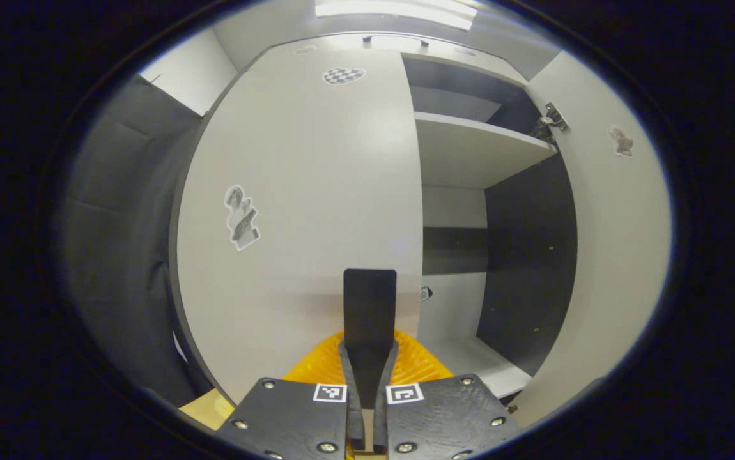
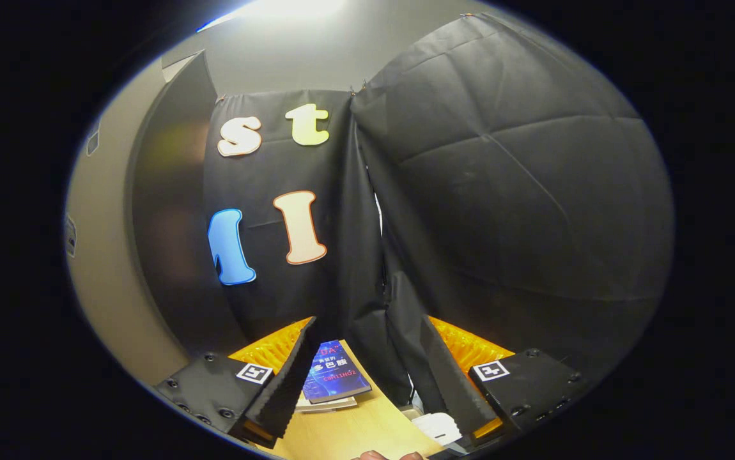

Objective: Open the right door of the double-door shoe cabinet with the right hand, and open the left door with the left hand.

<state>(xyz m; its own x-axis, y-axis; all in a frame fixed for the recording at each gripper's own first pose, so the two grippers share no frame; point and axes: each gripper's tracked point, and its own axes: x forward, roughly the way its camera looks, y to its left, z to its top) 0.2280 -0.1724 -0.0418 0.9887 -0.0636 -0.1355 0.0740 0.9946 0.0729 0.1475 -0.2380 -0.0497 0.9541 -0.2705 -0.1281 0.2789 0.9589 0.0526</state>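
Observation:
In the left gripper view the shoe cabinet's left door (image 1: 316, 191) is closed; it is white with stickers on it. The right door (image 1: 610, 243) is swung wide open, baring white shelves (image 1: 476, 147) and dark inner walls. My left gripper (image 1: 369, 287) is shut with nothing between its fingers. It points at the lower part of the left door, just left of that door's free edge. In the right gripper view my right gripper (image 2: 366, 322) is open and holds nothing. It faces the black cloth wall (image 2: 502, 191), with a pale panel (image 2: 102, 275) at its far left.
A book (image 2: 332, 374) lies on a wooden surface (image 2: 355, 428) below the right gripper, beside a small white object (image 2: 438, 427). Part of a hand (image 2: 386, 455) shows at the bottom edge. Black cloth (image 1: 124, 223) hangs left of the cabinet. A hinge (image 1: 549, 121) sits on the open door.

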